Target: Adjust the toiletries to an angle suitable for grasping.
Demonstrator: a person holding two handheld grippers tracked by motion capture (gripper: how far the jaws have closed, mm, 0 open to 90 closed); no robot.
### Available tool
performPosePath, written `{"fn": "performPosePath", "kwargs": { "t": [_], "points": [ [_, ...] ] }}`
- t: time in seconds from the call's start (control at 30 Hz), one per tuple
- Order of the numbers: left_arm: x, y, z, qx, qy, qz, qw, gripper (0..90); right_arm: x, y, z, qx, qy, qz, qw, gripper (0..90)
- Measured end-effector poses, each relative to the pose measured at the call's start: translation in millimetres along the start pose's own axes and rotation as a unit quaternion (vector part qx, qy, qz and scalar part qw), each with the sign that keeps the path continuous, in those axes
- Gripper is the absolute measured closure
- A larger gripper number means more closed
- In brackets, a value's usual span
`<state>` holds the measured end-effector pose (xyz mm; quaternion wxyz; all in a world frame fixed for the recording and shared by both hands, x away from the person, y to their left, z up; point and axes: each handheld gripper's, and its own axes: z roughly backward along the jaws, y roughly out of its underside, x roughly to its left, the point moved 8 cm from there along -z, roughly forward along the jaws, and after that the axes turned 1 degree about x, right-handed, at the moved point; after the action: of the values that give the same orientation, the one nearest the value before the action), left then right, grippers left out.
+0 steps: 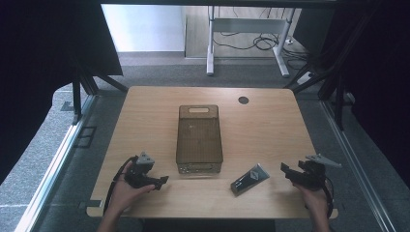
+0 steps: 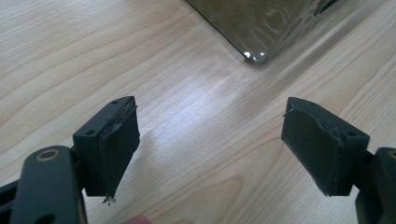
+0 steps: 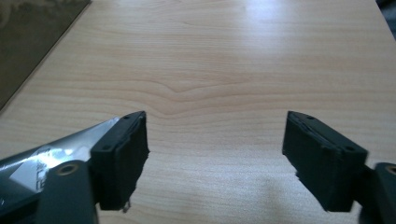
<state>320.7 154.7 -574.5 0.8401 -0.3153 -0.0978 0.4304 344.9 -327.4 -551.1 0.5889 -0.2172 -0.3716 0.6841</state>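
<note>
Two grippers sit low at your edge of the wooden table (image 1: pixel 270 121), both with jaws spread wide and nothing between them. Your left gripper (image 1: pixel 162 181) hovers just beside the near left corner of the smoky translucent bin (image 1: pixel 199 140), which stands mid-table. Your right gripper (image 1: pixel 285 168) faces the flat silver-and-black pouch (image 1: pixel 249 179) lying near it, between the bin and your right hand (image 1: pixel 314 200).
</note>
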Motion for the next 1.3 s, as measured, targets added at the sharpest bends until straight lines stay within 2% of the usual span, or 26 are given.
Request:
{"fn": "performPosePath", "kwargs": {
  "t": [0.03,0.13,0.3,0.57,0.6,0.73,0.87,0.93,0.97,1.0,1.07,1.13,1.17,1.2,1.23,1.3],
  "points": [
    [0.9,0.3,0.0,0.000,-0.002,0.004,1.0000,19.6,0.0,0.0,0.0,0.000,0.000,0.000,1.0000,25.6],
    [3.0,1.4,-1.1,0.003,-0.005,0.005,1.0000,19.6,5.6,-1.3,0.6,0.003,-0.008,0.020,0.9998,30.1],
    [2.0,0.4,3.0,-0.006,0.002,0.005,1.0000,19.6,11.3,-0.1,-0.6,0.008,-0.019,0.010,0.9997,35.5],
    [2.5,-0.3,5.4,-0.007,0.001,0.001,1.0000,19.6,13.9,0.8,-1.7,0.015,-0.032,0.027,0.9990,38.9],
    [2.1,-0.2,5.1,-0.007,0.001,0.002,1.0000,19.6,15.1,-0.4,-3.1,0.015,-0.036,0.018,0.9991,40.4],
    [1.1,0.2,3.8,-0.002,-0.002,0.002,1.0000,19.6,15.7,-0.1,-6.5,0.021,-0.041,0.015,0.9988,43.9],
    [1.3,-4.6,10.7,-0.013,-0.003,0.003,0.9999,19.6,19.3,2.1,-11.8,0.041,-0.045,0.030,0.9977,49.6],
    [1.6,-5.5,12.0,-0.017,-0.001,0.004,0.9998,19.6,22.5,-0.6,-12.7,0.058,-0.049,0.045,0.9961,52.0],
    [1.8,-5.0,11.7,-0.017,0.001,0.002,0.9999,19.6,24.6,-4.9,-12.0,0.073,-0.045,0.056,0.9947,56.1],
    [1.5,-3.4,10.6,-0.014,0.003,0.003,0.9999,19.6,24.6,-4.9,-12.0,0.073,-0.045,0.056,0.9947,56.1],
    [1.1,-2.2,8.9,-0.011,0.006,0.001,0.9999,19.6,27.2,-8.9,-12.5,0.095,-0.047,0.066,0.9921,59.0],
    [-0.1,-2.7,8.2,-0.011,0.010,0.000,0.9999,19.6,32.4,-9.2,-12.7,0.120,-0.049,0.084,0.9879,63.4],
    [-0.5,-3.1,8.1,-0.012,0.012,-0.001,0.9999,19.6,39.9,-10.2,-11.8,0.140,-0.062,0.111,0.9820,67.7],
    [-0.6,-3.3,7.8,-0.012,0.012,0.000,0.9998,19.6,39.9,-10.2,-11.8,0.140,-0.062,0.111,0.9820,67.7],
    [-0.5,-3.3,7.2,-0.012,0.012,0.003,0.9998,19.6,42.7,-11.1,-10.9,0.145,-0.065,0.116,0.9804,70.0],
    [0.5,-3.1,6.4,-0.010,0.012,0.004,0.9999,19.6,48.5,-15.8,-8.0,0.159,-0.074,0.141,0.9744,77.8]
  ]
}}
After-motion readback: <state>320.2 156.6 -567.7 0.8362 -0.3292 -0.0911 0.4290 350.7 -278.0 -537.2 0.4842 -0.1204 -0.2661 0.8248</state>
